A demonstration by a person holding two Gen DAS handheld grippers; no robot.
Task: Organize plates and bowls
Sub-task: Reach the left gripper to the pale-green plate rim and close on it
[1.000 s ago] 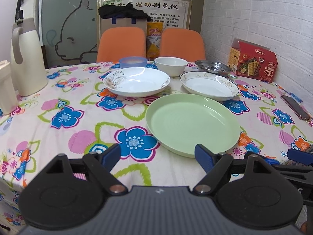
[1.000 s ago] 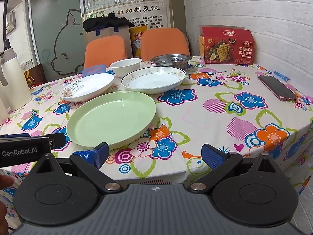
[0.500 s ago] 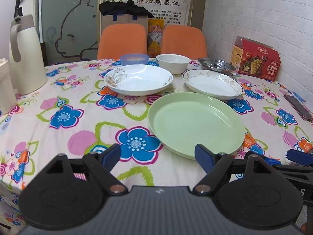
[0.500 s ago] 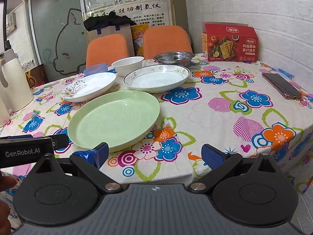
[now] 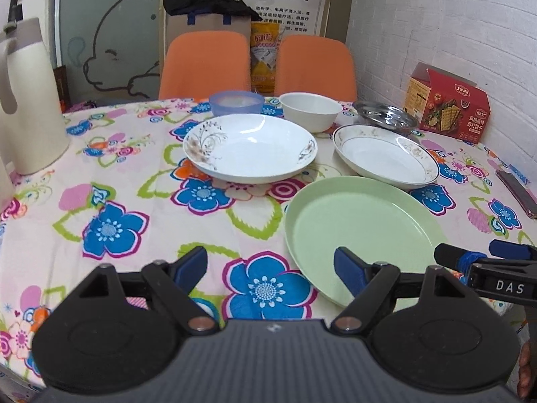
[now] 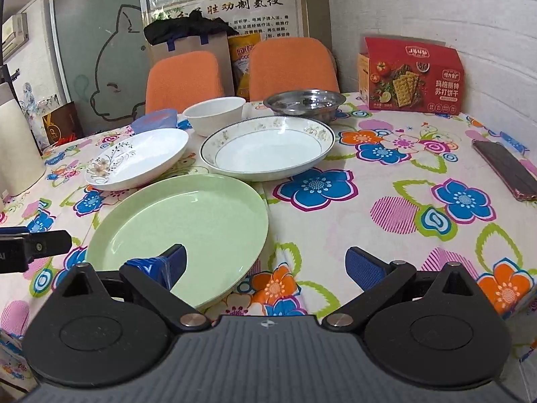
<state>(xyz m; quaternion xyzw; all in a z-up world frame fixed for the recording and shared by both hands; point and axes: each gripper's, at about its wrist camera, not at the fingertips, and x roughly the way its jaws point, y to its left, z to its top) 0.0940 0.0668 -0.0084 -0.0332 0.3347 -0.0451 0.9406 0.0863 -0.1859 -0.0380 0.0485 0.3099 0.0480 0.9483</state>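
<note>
red cracker box (image 6: 411, 75), dark phone (image 6: 505, 169), probably a thermos (image 5: 28, 100), orange chairs (image 5: 204, 63).

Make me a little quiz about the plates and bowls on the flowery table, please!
1. True or false: the green plate lies nearest the claws.
2. Which bowl is shiny metal: A, the white bowl; B, the steel bowl; C, the blue bowl?
3. Fill in: both the left claw and the right claw are ____.

Key: 1 true; 2 B; 3 open.
</note>
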